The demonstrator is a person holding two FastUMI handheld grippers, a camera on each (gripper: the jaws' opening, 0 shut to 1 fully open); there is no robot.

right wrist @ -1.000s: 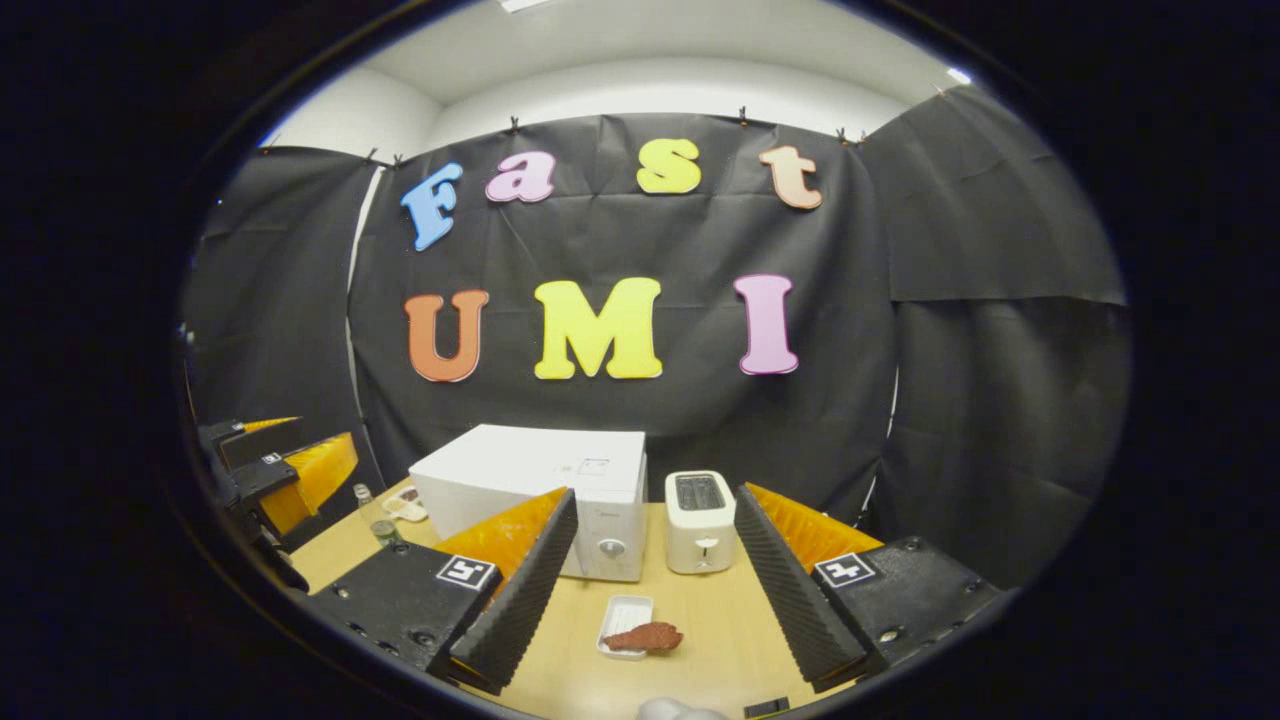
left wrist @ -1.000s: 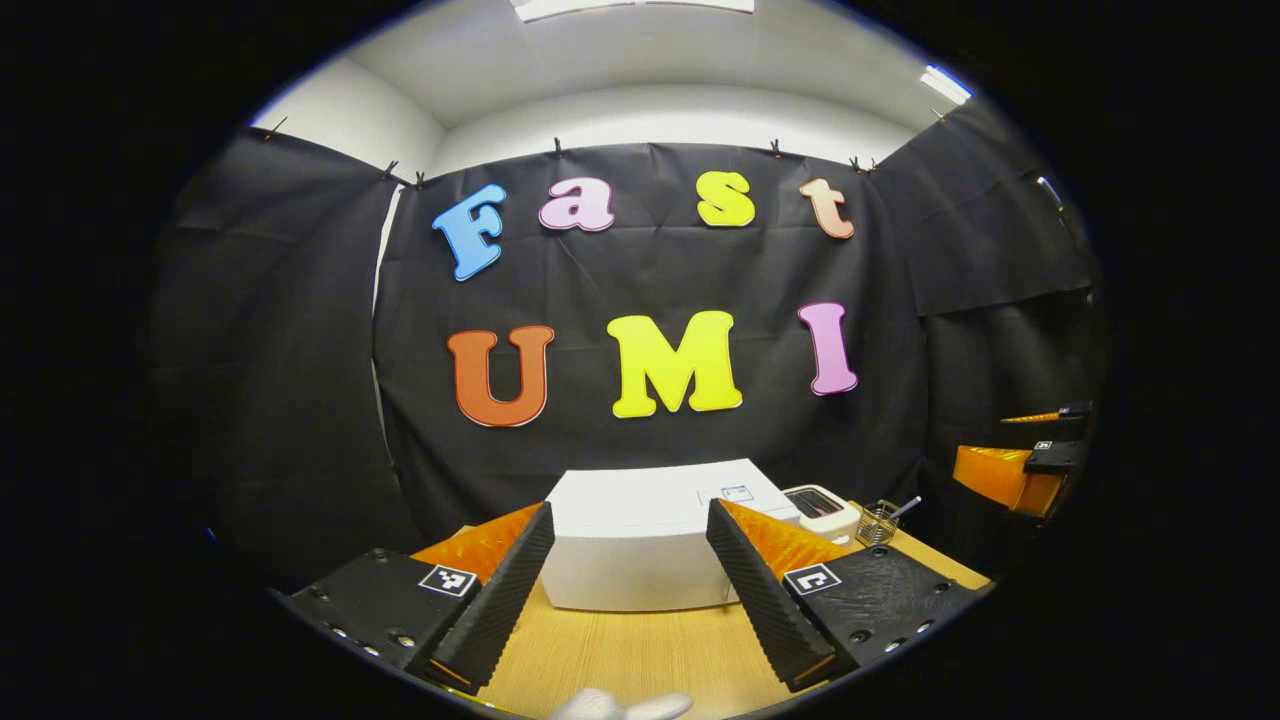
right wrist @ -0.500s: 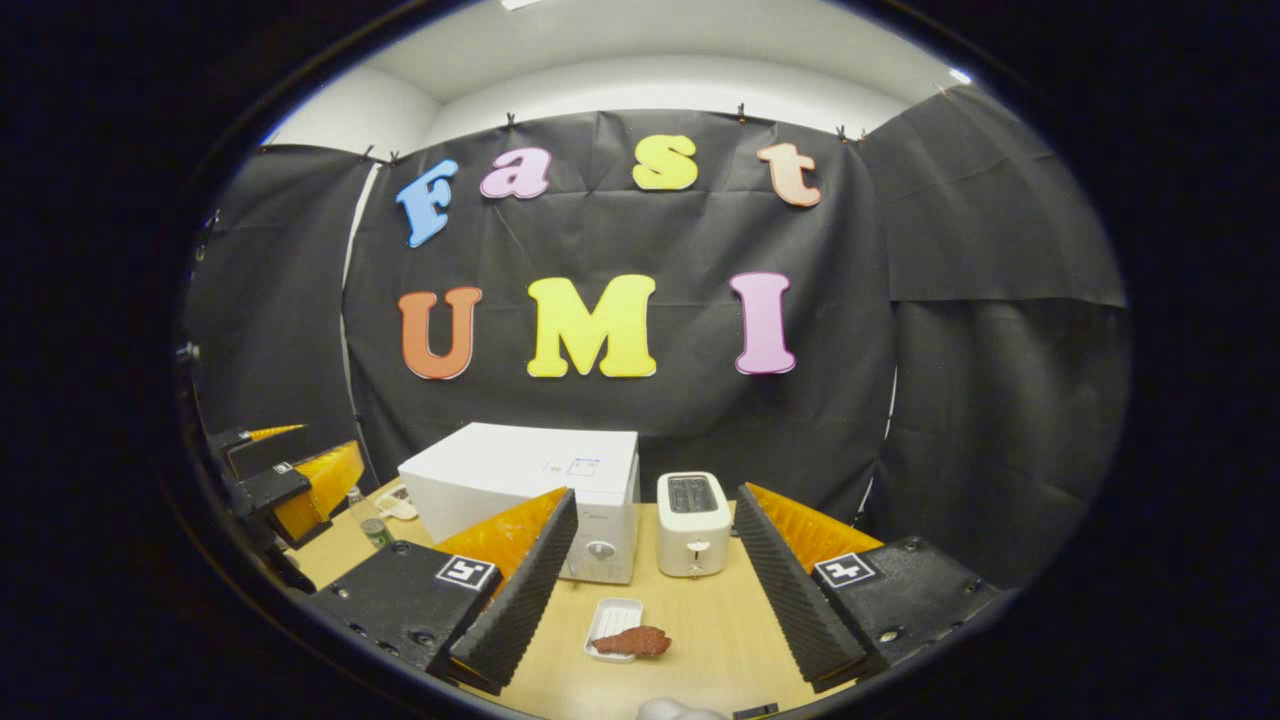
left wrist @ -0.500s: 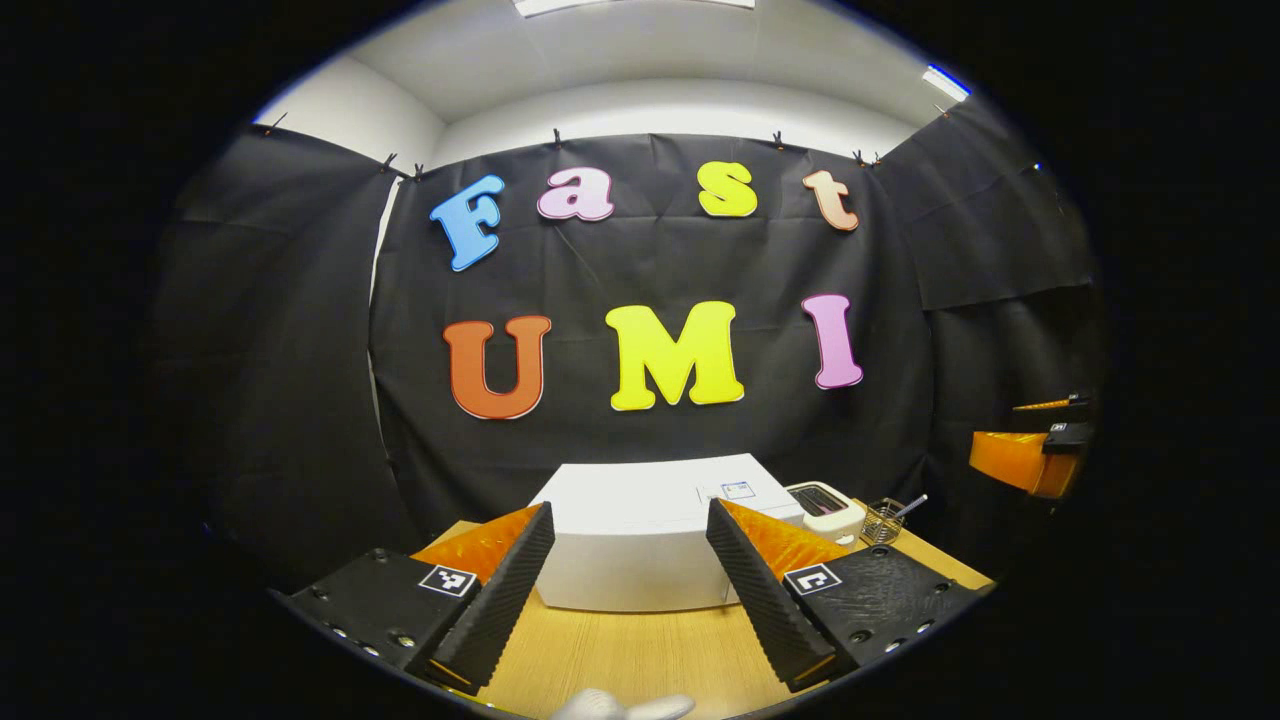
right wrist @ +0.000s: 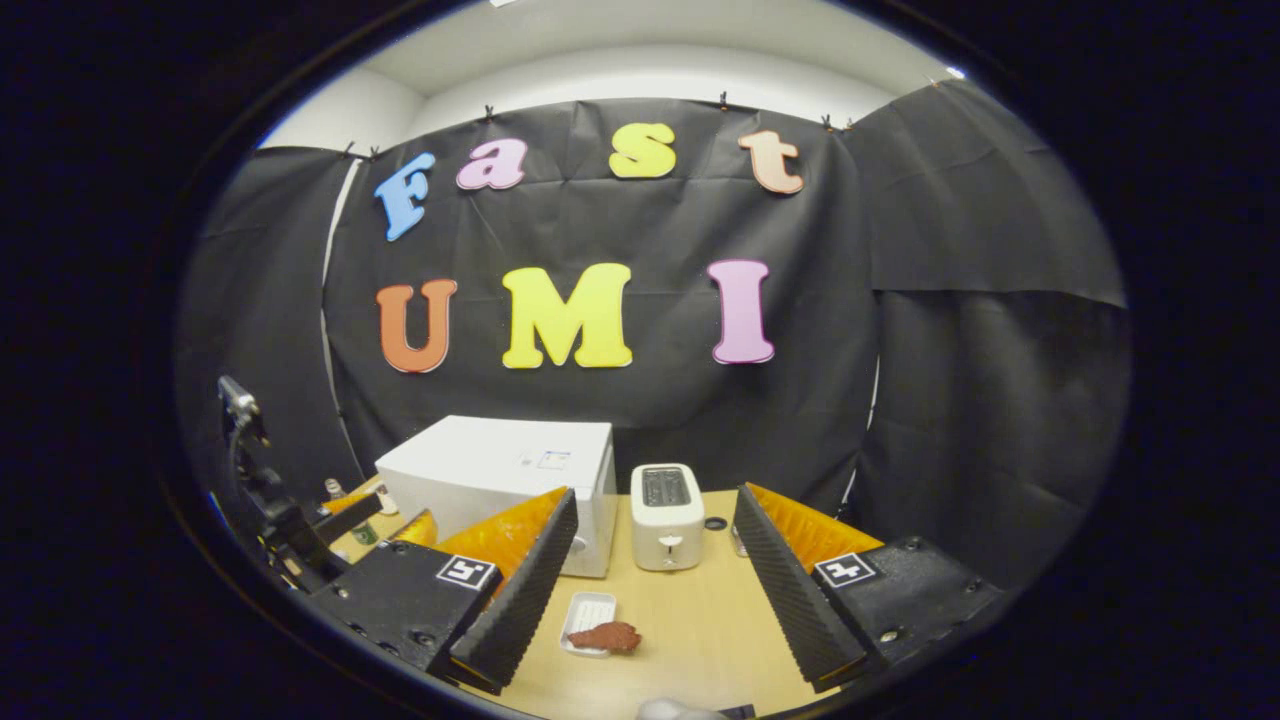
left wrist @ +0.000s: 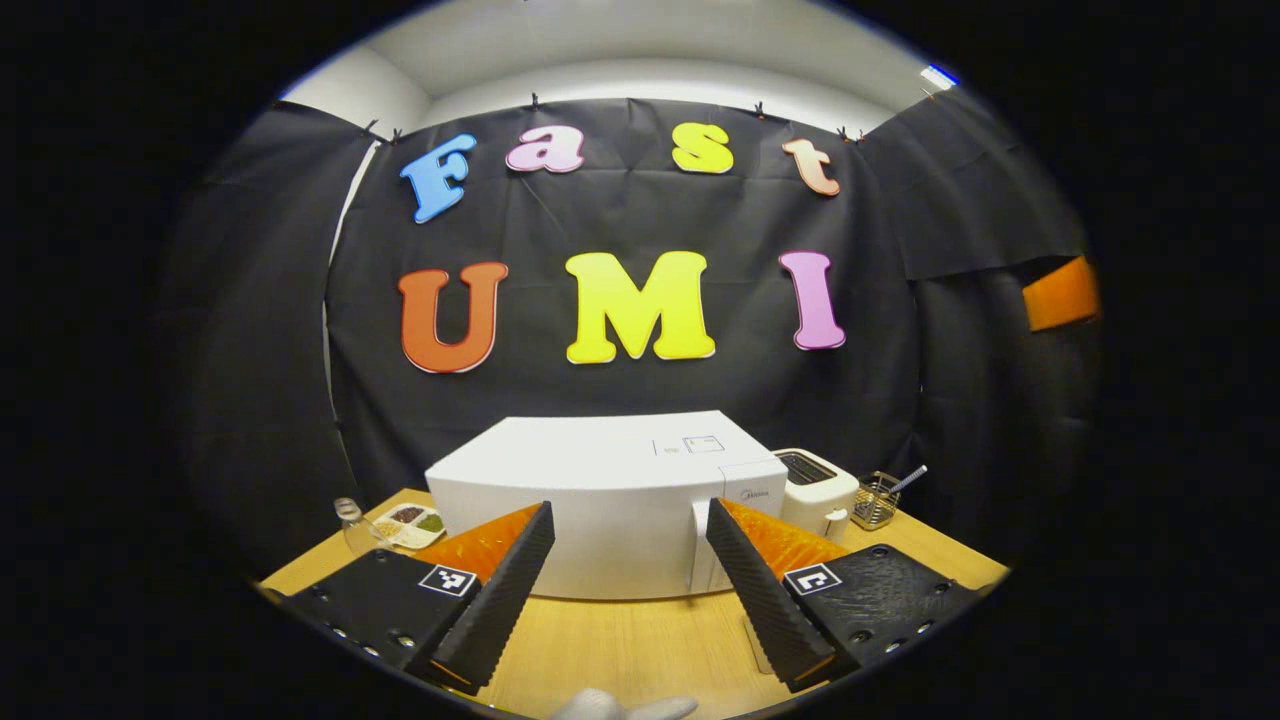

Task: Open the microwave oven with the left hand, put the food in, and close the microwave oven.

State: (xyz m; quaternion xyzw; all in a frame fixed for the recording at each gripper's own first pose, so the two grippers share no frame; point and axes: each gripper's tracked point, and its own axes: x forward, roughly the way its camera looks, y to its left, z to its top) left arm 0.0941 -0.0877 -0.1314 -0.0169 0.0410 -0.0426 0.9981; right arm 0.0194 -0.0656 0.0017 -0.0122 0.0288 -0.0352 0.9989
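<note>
Staged kitchen set inside a recording booth, not a real home. Black cloth point(right wrist: 960, 300) clipped up as walls, plain white room wall point(left wrist: 640, 75) & ceiling light point(left wrist: 937, 76) above it. Wooden worktop point(right wrist: 700, 630) w/ microwave point(right wrist: 500, 470), toaster point(right wrist: 665, 515), food on small tray point(right wrist: 588, 612), condiment dish point(left wrist: 405, 522) far left.

Sitting on the table point(right wrist: 700, 630): one microwave point(right wrist: 500, 470), one toaster point(right wrist: 667, 515), one food tray point(right wrist: 588, 610), one wire basket point(left wrist: 877, 498).
</note>
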